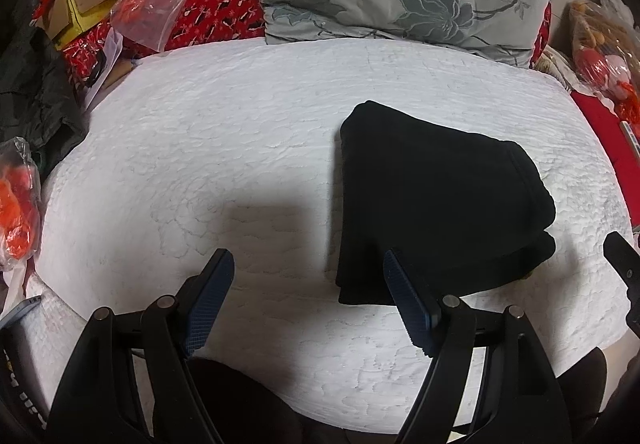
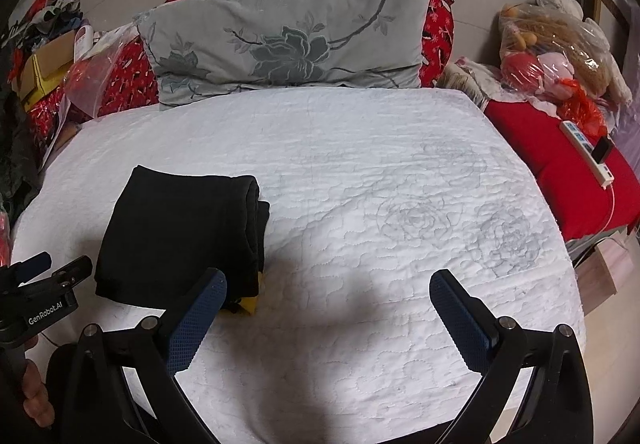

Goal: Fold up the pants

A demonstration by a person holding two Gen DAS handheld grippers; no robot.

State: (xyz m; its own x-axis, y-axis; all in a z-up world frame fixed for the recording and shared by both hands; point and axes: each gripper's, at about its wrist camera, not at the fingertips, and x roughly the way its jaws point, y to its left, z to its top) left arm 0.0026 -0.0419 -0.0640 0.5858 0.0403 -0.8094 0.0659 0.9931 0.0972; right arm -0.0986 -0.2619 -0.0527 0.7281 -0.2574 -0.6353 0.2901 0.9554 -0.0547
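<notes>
Near front edge of white quilt (image 2: 360,163), black pants (image 2: 180,228) sit folded into neat stack. Left gripper (image 1: 308,264), right gripper (image 2: 328,284) both spread, empty, off pants; folding looks done.

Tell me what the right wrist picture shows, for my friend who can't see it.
Black pants lie folded in a neat bundle on a white quilted bed, left of the open, empty right gripper. A grey flowered pillow rests at the far end of the bed, and the left gripper shows at the left edge.
</notes>
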